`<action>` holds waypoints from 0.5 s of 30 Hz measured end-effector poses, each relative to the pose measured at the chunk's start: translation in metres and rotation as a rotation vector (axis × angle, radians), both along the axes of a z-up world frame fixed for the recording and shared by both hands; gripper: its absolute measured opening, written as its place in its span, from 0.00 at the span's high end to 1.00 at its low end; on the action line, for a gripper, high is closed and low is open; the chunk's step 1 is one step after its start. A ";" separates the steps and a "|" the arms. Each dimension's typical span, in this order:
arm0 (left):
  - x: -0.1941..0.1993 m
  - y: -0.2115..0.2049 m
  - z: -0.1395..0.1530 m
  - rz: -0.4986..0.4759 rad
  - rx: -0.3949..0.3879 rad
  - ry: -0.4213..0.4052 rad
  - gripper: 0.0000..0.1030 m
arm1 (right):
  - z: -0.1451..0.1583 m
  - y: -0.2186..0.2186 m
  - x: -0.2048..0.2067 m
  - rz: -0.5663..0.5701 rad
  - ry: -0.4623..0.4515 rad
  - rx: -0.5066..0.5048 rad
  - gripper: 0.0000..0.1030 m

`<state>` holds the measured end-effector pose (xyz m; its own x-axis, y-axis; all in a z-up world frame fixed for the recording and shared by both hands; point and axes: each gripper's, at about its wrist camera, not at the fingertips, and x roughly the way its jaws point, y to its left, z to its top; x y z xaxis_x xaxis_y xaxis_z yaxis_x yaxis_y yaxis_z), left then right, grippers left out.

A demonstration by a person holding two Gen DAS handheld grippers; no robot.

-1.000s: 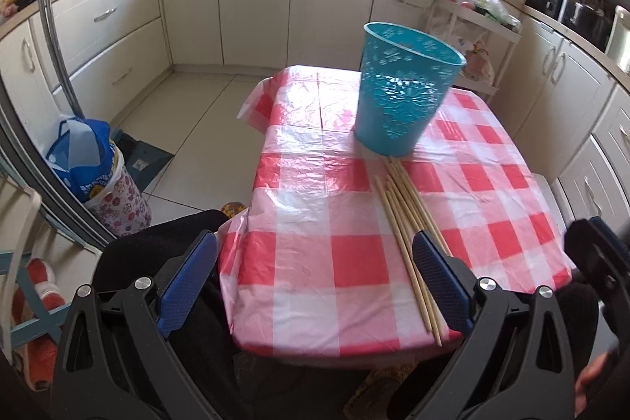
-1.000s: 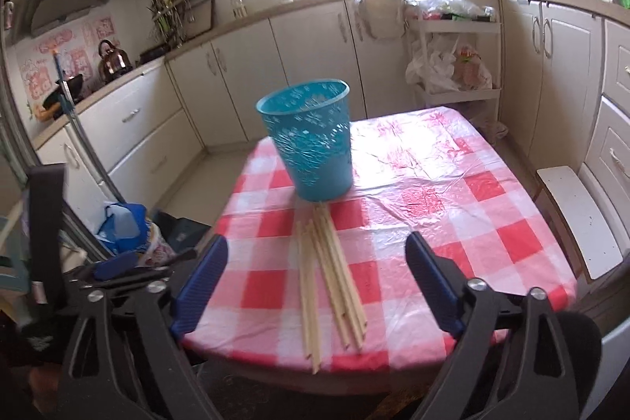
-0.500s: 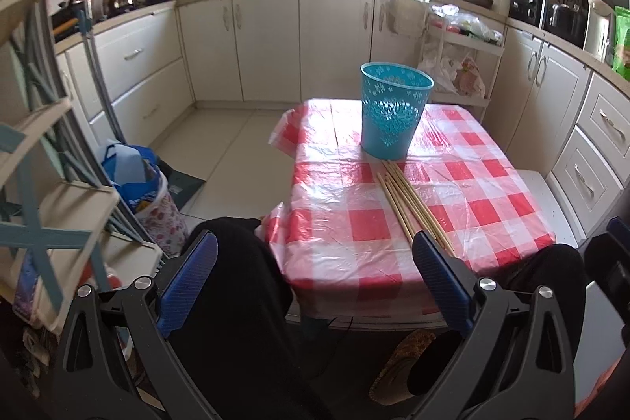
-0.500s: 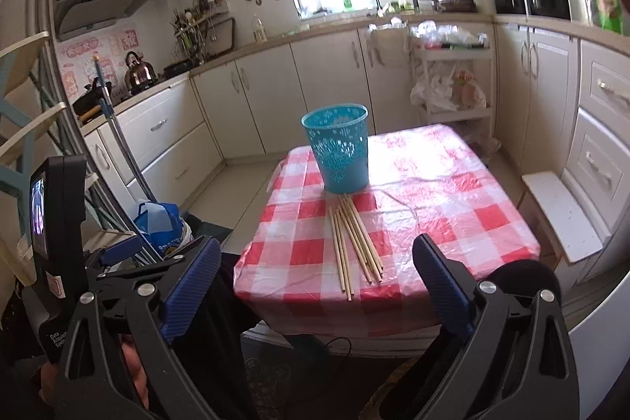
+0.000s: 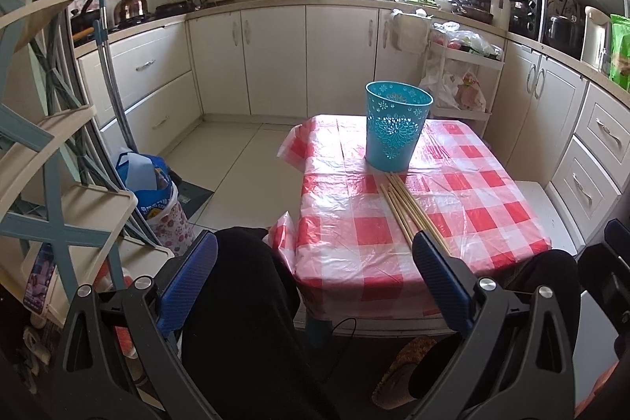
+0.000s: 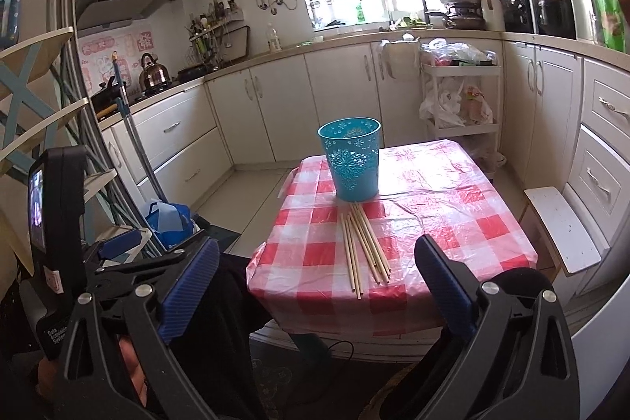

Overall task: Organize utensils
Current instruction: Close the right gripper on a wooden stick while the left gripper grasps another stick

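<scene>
One low bench (image 5: 464,199) under a red-and-white checked plastic cloth fills the middle of both wrist views, standing in a kitchen ringed by cream cabinets (image 5: 275,61), with a pale shelf rack (image 5: 47,128) out at nine o'clock. On the cloth, toward twelve o'clock, a teal perforated basket (image 5: 395,128) stands upright and, as far as its rim shows, nothing sticks out of it. Running from its foot back toward six o'clock lies a loose bundle of long wooden sticks (image 6: 364,247), chopstick-like, flat on the cloth with their far ends at or just beside the basket's base and their near ends short of the bench edge. The left gripper (image 5: 311,286) hangs well back from the bench at six o'clock, its blue-padded jaws spread wide with nothing between them but a dark-clothed knee below. The right gripper (image 6: 315,288) sits likewise clear of the bench, jaws about as wide as they go and holding nothing. Judged from how things lie, the sorting has not begun: every stick visible is on the cloth and none is in the basket, so what is left is the whole job of picking the sticks up and standing them in the basket.
</scene>
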<state>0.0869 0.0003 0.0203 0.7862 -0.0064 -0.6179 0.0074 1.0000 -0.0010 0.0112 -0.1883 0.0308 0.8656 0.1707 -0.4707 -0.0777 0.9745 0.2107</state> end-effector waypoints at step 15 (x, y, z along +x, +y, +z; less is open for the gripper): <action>0.118 -0.034 -0.091 -0.016 -0.010 0.185 0.07 | -0.123 -0.043 0.207 0.051 0.273 -0.115 0.56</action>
<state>0.2049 -0.0336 -0.0712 0.6588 -0.0252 -0.7519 0.0226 0.9997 -0.0138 0.2182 -0.2312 -0.0923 0.6959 0.1428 -0.7038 -0.0829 0.9895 0.1188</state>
